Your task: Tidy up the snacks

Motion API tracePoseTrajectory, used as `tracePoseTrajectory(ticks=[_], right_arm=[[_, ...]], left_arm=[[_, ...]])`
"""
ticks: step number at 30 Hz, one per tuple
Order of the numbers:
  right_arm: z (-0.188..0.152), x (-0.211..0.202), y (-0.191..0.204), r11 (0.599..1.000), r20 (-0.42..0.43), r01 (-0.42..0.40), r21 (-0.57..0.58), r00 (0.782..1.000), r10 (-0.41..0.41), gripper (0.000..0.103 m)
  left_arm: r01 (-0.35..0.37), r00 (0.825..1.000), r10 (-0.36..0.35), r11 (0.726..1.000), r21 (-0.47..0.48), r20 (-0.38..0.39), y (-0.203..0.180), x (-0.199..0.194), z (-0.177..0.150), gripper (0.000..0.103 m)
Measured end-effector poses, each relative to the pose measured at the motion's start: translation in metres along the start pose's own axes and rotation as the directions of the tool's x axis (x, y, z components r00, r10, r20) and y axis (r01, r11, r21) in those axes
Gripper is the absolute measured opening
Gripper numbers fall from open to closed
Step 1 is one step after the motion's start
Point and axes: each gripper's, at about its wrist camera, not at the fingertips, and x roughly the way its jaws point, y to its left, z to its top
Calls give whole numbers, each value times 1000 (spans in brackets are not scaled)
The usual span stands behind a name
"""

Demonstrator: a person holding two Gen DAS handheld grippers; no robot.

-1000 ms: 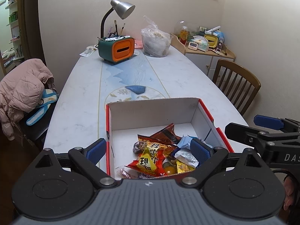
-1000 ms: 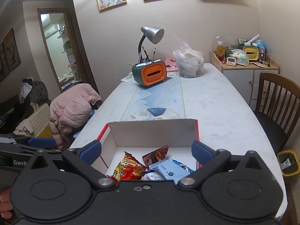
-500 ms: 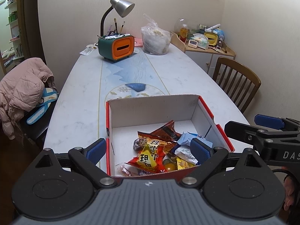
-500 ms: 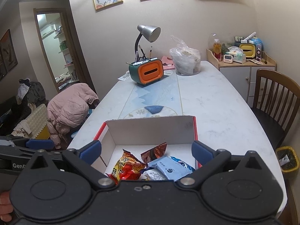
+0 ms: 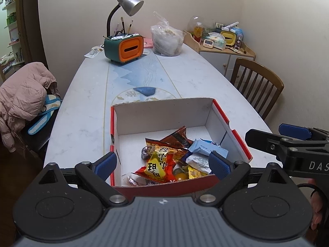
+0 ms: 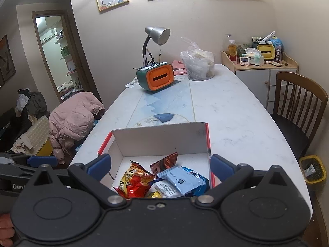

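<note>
Both claws are being held side by side, low, at the near edge of the desk (image 6: pixel 236 111), and both are being pointed forward over the snack box (image 5: pixel 162 111). The left claw (image 5: pixel 162 163) is being kept wide open, and nothing is being held between its blue pads (image 5: pixel 105 164). The right claw (image 6: pixel 160 165) is also being kept wide open and empty. In the left view, the right claw (image 5: pixel 287 135) is being seen from the side, just past the box's right wall, with part of a hand (image 5: pixel 316 216) showing below it.

The box is being kept at the near edge of the desk, with its red rim up. The snacks are being piled at its near end: a red and yellow packet (image 5: pixel 159 164), a brown packet (image 5: pixel 176 136) and a light blue packet (image 6: pixel 183 180). A lamp (image 6: pixel 157 36) and an orange and green holder (image 6: pixel 157 78) are being kept at the far edge.
</note>
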Motion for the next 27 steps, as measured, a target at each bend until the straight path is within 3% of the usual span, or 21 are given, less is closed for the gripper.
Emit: tracePoseTrajectory(ticks=[27], right_arm=[[-6,-7,-10,999,5,28,25,1000,-28,103]], left_arm=[[28,1000,-28,999,22,-2,-10,2,0,97]])
